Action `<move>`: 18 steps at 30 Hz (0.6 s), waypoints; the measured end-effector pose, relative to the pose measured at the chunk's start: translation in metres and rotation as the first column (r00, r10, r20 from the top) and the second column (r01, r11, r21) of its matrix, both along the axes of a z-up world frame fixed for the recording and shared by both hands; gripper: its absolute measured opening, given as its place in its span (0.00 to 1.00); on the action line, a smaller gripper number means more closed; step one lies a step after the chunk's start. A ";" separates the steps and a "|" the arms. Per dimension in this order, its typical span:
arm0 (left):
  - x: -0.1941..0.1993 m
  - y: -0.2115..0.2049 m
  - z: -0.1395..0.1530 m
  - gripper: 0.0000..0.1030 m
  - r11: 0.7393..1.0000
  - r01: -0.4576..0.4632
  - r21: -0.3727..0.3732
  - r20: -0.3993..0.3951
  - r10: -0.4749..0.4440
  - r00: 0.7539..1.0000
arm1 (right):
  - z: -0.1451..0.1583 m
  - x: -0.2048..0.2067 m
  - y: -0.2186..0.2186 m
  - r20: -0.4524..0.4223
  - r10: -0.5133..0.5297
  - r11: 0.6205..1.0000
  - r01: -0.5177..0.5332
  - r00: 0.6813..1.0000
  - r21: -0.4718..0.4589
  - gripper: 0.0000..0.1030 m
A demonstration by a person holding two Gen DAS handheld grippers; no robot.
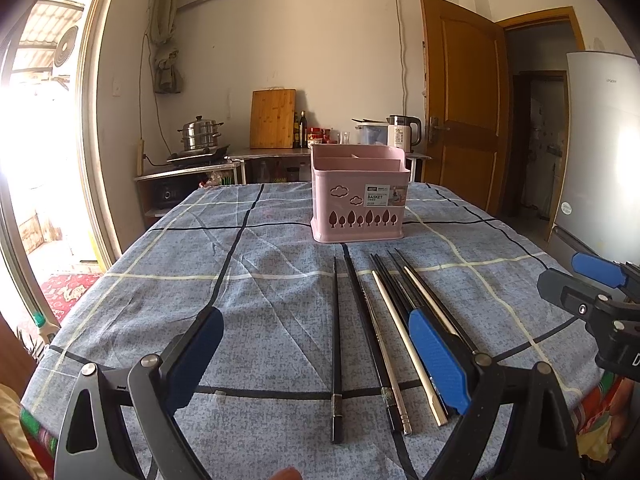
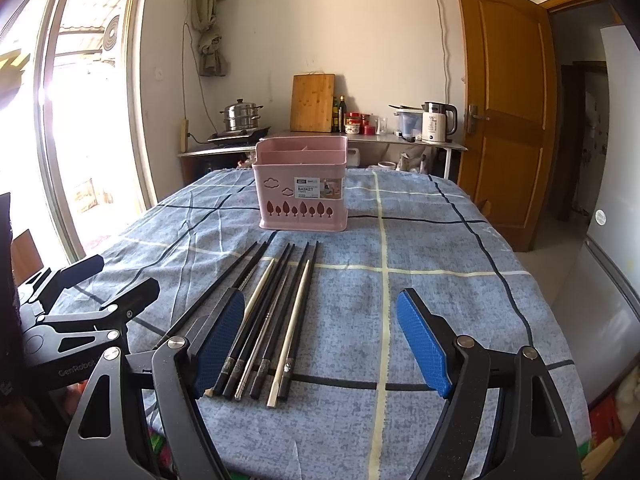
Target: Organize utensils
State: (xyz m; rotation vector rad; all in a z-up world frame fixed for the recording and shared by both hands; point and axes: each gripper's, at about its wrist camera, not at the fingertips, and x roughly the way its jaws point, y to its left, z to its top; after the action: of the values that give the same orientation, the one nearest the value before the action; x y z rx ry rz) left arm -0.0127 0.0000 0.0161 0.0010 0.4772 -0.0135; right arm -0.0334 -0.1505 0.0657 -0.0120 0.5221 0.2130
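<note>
Nothing is in the pink basket [image 1: 360, 204] yet: it stands upright toward the far middle of the desk [image 1: 160, 280], its divided compartments open at the top, ready to take utensils dropped in from above. The chopsticks [image 1: 384, 340] lie on the checked cloth just near of it, roughly side by side with their tips pointing toward the basket and their thick ends nearest the person. That layout seems meant to let a claw close across a shaft and carry it straight forward. Most are black, two or three pale or metal; some overlap or touch, while one black stick [image 1: 337, 352] lies apart on the left of the row.

The left claw [image 1: 316, 344] hovers over the near end of the row, spread wide and holding nothing. Its right pad sits above the rightmost sticks. The right claw [image 2: 320, 340] is likewise wide and empty, with its left pad over the left part of the row in its own view and bare cloth under its right pad.

The two claws are close together, so they may crowd each other over the same sticks. The bunched sticks look hard to pick singly. Beyond the desk, a kettle [image 2: 436, 122], a steamer pot [image 2: 241, 115] and a cutting board [image 2: 313, 103] sit well clear on a far counter.
</note>
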 end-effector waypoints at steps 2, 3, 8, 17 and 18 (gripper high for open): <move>0.000 0.000 0.000 0.92 1.000 0.000 0.003 0.000 0.000 1.000 | 0.000 0.000 0.001 -0.001 -0.001 1.000 0.001 1.000 -0.002 0.76; -0.001 0.000 0.000 0.92 1.000 0.001 0.001 0.000 -0.001 1.000 | 0.000 0.000 0.001 -0.001 0.000 1.000 0.000 1.000 -0.001 0.76; -0.002 0.000 -0.001 0.92 1.000 0.004 0.004 0.001 -0.004 1.000 | 0.000 -0.001 0.001 0.000 0.000 1.000 0.000 1.000 -0.002 0.76; -0.002 -0.002 -0.001 0.92 1.000 0.004 0.005 0.001 -0.004 1.000 | 0.000 -0.001 0.001 0.000 0.000 1.000 0.000 1.000 -0.003 0.76; -0.002 -0.002 -0.001 0.92 1.000 0.004 0.005 0.000 -0.004 1.000 | 0.000 -0.001 0.001 0.000 0.000 1.000 0.000 1.000 -0.003 0.76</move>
State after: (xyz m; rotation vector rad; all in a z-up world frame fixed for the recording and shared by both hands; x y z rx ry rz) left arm -0.0148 -0.0015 0.0155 0.0070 0.4768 -0.0163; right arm -0.0346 -0.1500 0.0656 -0.0151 0.5222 0.2120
